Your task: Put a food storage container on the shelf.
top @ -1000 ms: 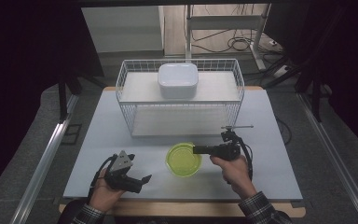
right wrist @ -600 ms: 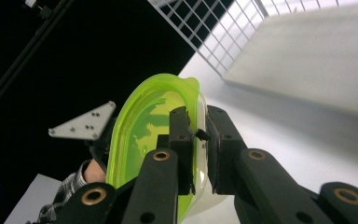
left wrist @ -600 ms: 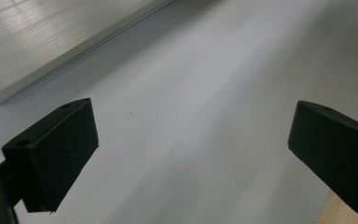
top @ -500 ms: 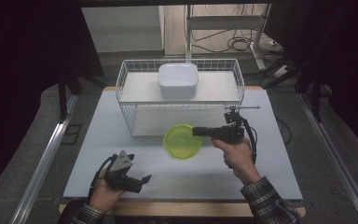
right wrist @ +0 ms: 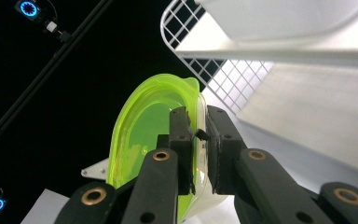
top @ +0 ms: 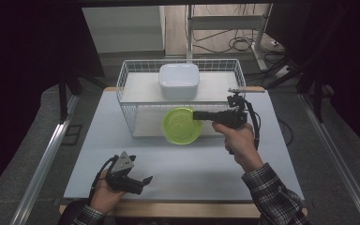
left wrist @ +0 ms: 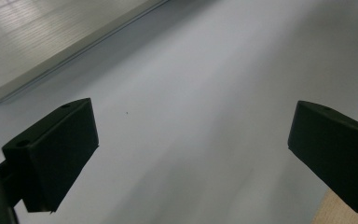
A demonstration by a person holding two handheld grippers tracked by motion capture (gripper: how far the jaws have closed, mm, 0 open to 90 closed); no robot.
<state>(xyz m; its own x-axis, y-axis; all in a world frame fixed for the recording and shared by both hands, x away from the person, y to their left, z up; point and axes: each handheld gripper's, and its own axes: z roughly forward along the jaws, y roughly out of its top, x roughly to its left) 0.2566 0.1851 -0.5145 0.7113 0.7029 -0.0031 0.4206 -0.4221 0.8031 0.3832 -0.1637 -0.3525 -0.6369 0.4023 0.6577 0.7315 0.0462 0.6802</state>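
A translucent lime-green bowl (top: 183, 124) hangs in the air in front of the white wire rack (top: 126, 101), held by its right rim. My right gripper (top: 198, 115) is shut on that rim, jaws pointing left. In the right gripper view the green bowl (right wrist: 140, 130) stands on edge, and the black pads (right wrist: 182, 140) pinch its wall from both sides. A white square bowl (top: 178, 80) sits on the rack's upper shelf. My left gripper (top: 145, 180) rests low at the table's front left, open, and the left gripper view has bare table between its fingertips (left wrist: 60, 144).
The wire rack has two shelves and stands at the back middle of the white table (top: 98, 140). Dark frame posts and floor rails flank the table. A wooden front edge (left wrist: 354, 205) lies beside the left gripper.
My right gripper has lifted the green bowl off the table and carried it up and back toward the rack. The left hand has stayed put.
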